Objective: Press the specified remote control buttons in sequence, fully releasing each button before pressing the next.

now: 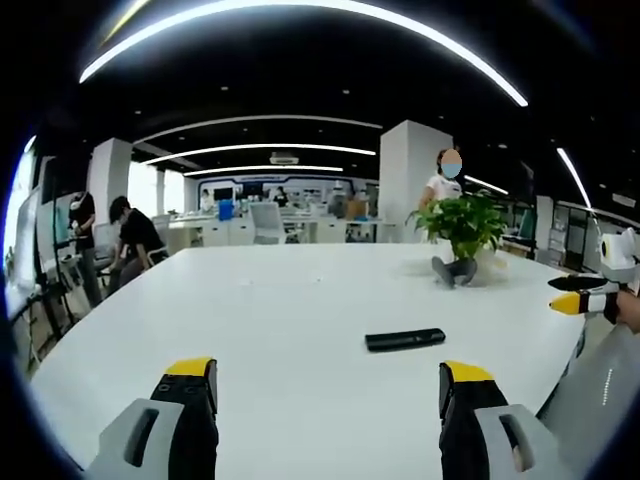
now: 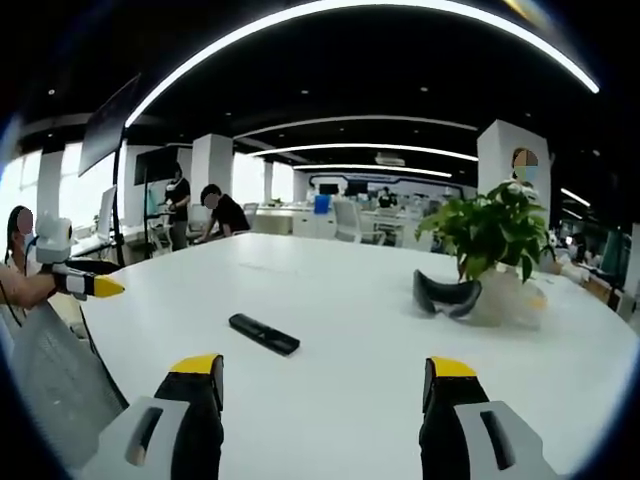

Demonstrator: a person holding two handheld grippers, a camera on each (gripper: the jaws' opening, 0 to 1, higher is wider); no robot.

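Both tools, left and right, gaped empty; the remote lay ahead on the bench, so a wide-open tip risked pressing neighbouring buttons.

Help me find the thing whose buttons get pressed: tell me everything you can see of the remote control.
The remote control is a slim black bar, plastic by its look, lying flat on the white table. Its buttons are too small to make out. It lies alone with bare tabletop all around it and nothing touching it. In the left gripper view it sits ahead, towards the right jaw; in the right gripper view it sits ahead, towards the left jaw, at a slant. Both grippers are clear of it.
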